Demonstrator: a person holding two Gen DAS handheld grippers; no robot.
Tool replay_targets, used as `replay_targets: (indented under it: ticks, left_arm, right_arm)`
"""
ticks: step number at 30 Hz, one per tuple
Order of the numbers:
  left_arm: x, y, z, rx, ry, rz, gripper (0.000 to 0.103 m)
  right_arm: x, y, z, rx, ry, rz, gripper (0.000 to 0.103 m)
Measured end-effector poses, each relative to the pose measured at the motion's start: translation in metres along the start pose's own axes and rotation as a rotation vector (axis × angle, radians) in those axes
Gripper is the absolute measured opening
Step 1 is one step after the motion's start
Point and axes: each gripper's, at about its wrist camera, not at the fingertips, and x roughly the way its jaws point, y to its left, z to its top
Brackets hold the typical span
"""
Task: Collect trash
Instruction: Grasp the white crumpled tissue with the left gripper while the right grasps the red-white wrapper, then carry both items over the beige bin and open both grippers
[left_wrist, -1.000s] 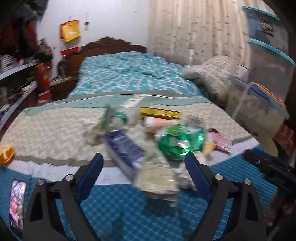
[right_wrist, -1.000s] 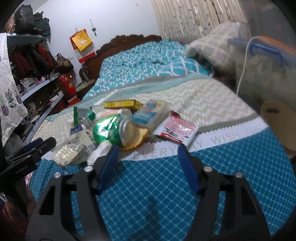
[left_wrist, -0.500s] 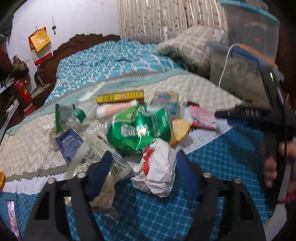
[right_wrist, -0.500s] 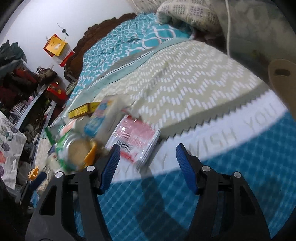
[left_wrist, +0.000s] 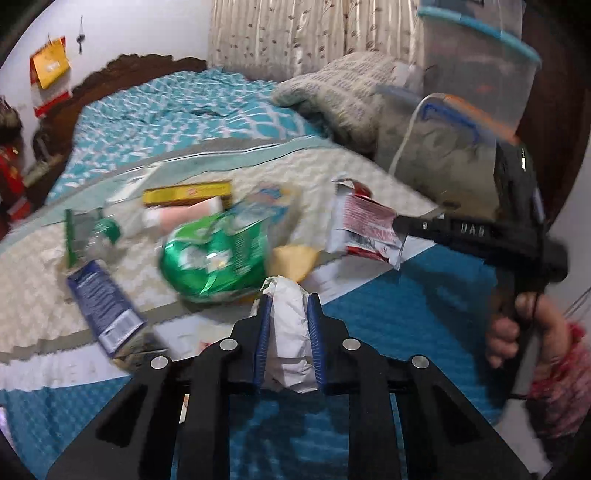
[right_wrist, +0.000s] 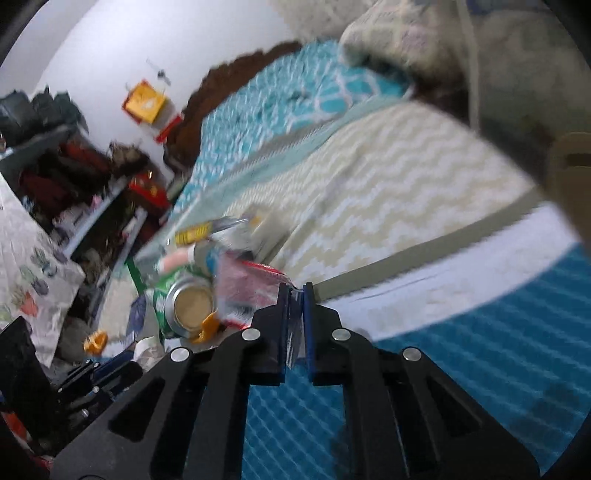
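At the foot of the bed, on the chevron blanket, lies the heap of trash being collected. Left tongs: pressed together on a crumpled white paper wad, which fills the gap between the blue pads; the grip sits across its middle, presumably so that the soft paper cannot slip out. Right tongs: nearly closed, pinching the edge of a red-and-white foil packet; in the left view the same packet hangs from the black fingers above the blanket, which suggests it is lifted clear. A thin edge grip suits a flat sachet, though it may slide.

Remaining trash, all close together and partly overlapping:
- green crushed can, its end facing the right camera
- yellow scrap just beside the can
- blue-labelled tube
- yellow box and pink tube
- clear bottle with green cap

Obstacles: the can lies just beyond the left tongs' tips. Stacked plastic storage bins and a pillow crowd the right side. No bin for the trash is visible. Motion blur softens much of both views
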Motion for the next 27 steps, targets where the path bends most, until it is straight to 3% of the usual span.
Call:
replay_targets:
  ticks: [6,9,13,19,24,25,27]
  left_arm:
    - [0.025,-0.041,0.040,0.013,0.026,-0.170,0.019]
    - [0.050,-0.073,0.061,0.052,0.031,-0.246,0.019]
    - [0.100,-0.122,0.090,0.070,0.099,-0.361,0.019]
    - [0.157,-0.192,0.122,0.100,0.155,-0.458,0.019]
    - [0.199,-0.234,0.138,0.085,0.197,-0.500,0.020]
    - [0.205,-0.243,0.140,0.090,0.197,-0.493,0.024]
    - [0.214,-0.252,0.141,0.074,0.201,-0.476,0.081]
  right_arm:
    - [-0.060,-0.057,0.009,0.093,-0.140,-0.063,0.010]
    - [-0.087,-0.097,0.015,0.163,-0.203,-0.104,0.010]
    - [-0.124,-0.148,0.017,0.252,-0.284,-0.167,0.010]
    - [-0.155,-0.207,0.016,0.366,-0.356,-0.242,0.010]
    - [-0.156,-0.231,0.014,0.399,-0.352,-0.284,0.013]
    - [-0.154,-0.234,0.014,0.407,-0.344,-0.272,0.013]
    - [-0.152,-0.239,0.016,0.413,-0.326,-0.267,0.014]
